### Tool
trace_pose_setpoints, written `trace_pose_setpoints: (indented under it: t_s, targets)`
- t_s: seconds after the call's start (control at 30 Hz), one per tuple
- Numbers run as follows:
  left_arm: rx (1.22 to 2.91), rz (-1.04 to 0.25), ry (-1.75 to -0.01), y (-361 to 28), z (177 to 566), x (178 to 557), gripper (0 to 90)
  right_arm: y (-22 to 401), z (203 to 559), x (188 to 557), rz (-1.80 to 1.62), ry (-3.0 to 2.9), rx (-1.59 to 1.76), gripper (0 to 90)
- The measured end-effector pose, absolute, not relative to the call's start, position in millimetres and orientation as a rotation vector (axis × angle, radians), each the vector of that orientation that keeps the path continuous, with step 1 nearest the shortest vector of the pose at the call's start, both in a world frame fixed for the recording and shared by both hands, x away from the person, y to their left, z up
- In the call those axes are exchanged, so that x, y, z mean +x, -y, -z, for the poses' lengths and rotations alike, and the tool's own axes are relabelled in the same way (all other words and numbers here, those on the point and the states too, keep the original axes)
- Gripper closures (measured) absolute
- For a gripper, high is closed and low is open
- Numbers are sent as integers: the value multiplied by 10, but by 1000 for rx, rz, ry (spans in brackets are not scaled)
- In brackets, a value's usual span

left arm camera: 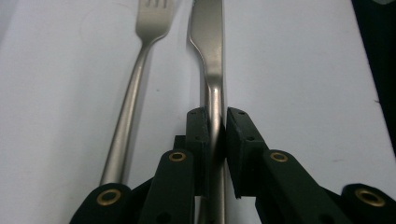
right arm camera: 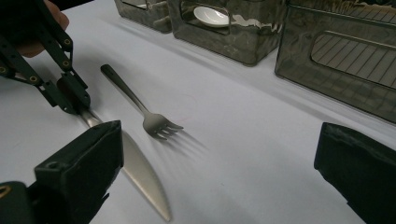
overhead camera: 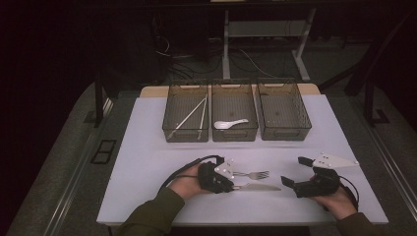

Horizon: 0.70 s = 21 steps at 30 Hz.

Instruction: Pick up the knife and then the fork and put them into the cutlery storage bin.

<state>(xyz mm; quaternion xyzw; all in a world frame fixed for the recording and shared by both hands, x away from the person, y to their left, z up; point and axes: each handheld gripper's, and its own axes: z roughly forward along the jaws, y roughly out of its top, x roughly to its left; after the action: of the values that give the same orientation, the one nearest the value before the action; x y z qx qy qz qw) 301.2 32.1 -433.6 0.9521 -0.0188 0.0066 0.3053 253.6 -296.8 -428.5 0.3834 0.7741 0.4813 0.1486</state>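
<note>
Caught at the pick-up step. Held the knife [left arm camera: 208, 42] by its handle in the left gripper [left arm camera: 215, 135], jaws drawn almost together, pads pressed on both sides of the metal. Lay flat on the bench [overhead camera: 147, 147] all the same, not yet lifted, blade stretched toward the right gripper [overhead camera: 294, 171]. Kept that right gripper spread wide with nothing in it, parked just past the blade's tip. Left the fork [overhead camera: 253, 174] untouched, just beside the knife and roughly parallel to it, tines the same way.

Looked like sorting cutlery by kind: chopsticks [overhead camera: 189, 118] in the left bin [overhead camera: 187, 137], a white spoon [overhead camera: 230, 124] in the middle bin [overhead camera: 234, 137], nothing visible in the right-hand bin [overhead camera: 285, 136] (probably where the knife belonged).

Called next for a clean rise off the bench, grip kept firm since a thin handle could pivot between the pads, then a carry over the fork and forward across to that far bin, high enough to clear its wall before letting go.
</note>
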Motion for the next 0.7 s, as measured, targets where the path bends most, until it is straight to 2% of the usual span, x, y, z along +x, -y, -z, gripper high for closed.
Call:
trace_pose_setpoints:
  t_s: [0.17, 0.7]
  targets:
    - [2489, -11, 45, -339, 4283, 2993, 786, 2972, 4283, 2536, -1383, -2220, 1104, 14]
    - [2312, -31, -157, -650, 4046, 3145, 786, 3014, 4248, 2521, -1397, -2173, 1113, 14]
